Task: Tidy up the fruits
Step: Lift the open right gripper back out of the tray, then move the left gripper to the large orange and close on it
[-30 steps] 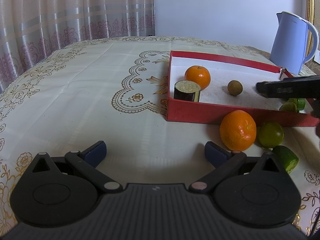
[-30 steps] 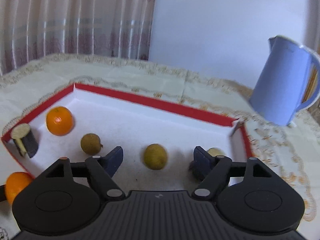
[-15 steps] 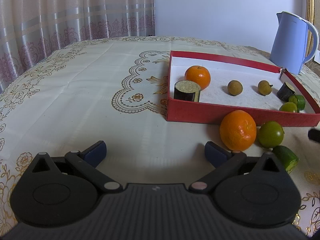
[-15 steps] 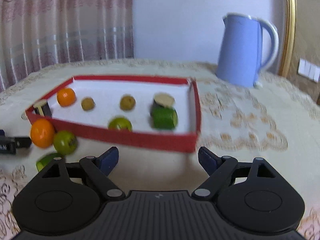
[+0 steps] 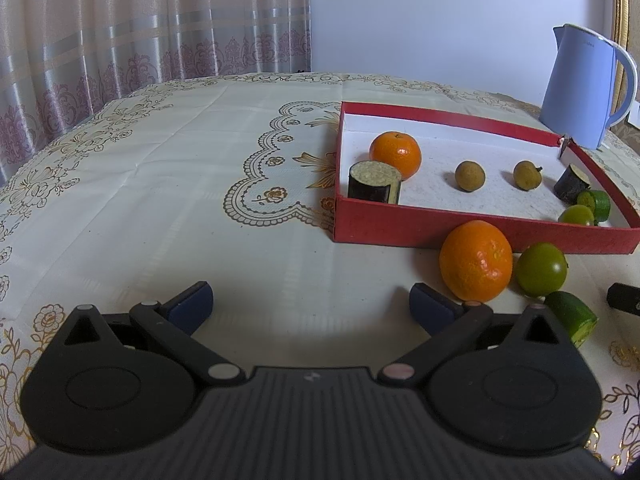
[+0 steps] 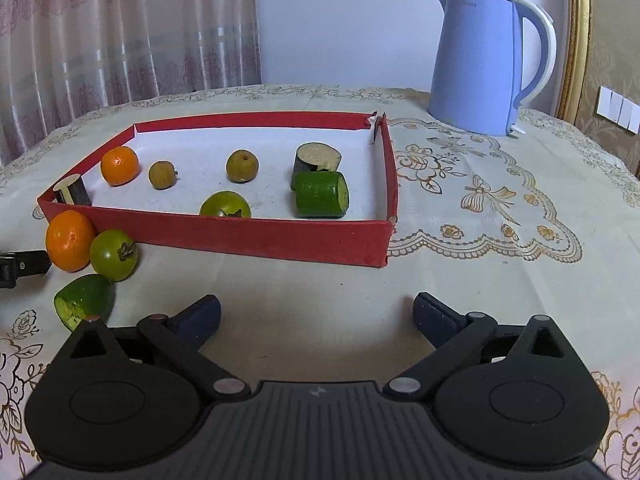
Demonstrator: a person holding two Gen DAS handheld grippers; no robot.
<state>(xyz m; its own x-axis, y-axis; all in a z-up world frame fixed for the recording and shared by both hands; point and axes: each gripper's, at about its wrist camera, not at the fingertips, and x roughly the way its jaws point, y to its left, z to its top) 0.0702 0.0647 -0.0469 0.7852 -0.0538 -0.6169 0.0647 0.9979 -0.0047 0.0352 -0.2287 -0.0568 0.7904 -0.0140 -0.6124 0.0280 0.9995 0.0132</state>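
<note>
A red box (image 5: 440, 229) (image 6: 256, 236) with a white floor holds an orange (image 5: 395, 154), two eggplant pieces (image 5: 374, 182) (image 6: 317, 161), two brown longans (image 6: 162, 175) (image 6: 241, 165), a green tomato (image 6: 225, 205) and a cucumber piece (image 6: 321, 194). On the cloth in front of the box lie an orange (image 5: 475, 266) (image 6: 69, 240), a green tomato (image 5: 541, 269) (image 6: 113, 255) and a cucumber piece (image 5: 572, 317) (image 6: 83, 300). My left gripper (image 5: 311, 304) is open and empty, left of the loose orange. My right gripper (image 6: 317, 317) is open and empty, in front of the box.
A blue kettle (image 5: 585, 86) (image 6: 486, 60) stands behind the box at the right. The table carries a cream embroidered cloth (image 5: 160, 168). Curtains hang behind at the left. A gold frame edge (image 6: 578, 40) stands at the far right.
My right gripper has pulled back out of the box and now sits low over the cloth in front of it. A longan it hovered over stays in the box. My left gripper has not moved.
</note>
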